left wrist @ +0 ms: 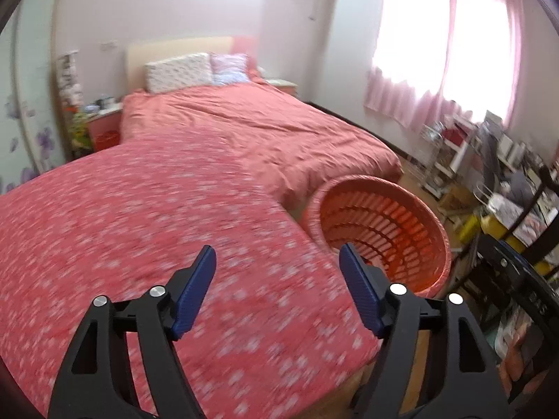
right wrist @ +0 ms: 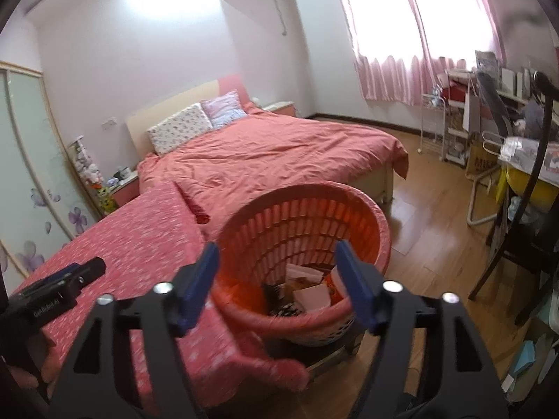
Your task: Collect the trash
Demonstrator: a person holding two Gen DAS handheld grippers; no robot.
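An orange slatted basket stands beside the corner of a surface under a red flowered cloth. Paper scraps and other trash lie at its bottom. My right gripper hangs open just above the basket's near rim, with nothing between its blue pads. In the left wrist view, the left gripper is open over the red flowered cloth, and the basket sits to its right. Nothing is held between its blue pads. The left gripper's body shows at the lower left of the right wrist view.
A bed with a pink cover and two pillows lies behind the basket. Wooden floor runs to the right. A cluttered desk, a rack and a dark chair fill the right side under pink curtains. A wardrobe stands at the left.
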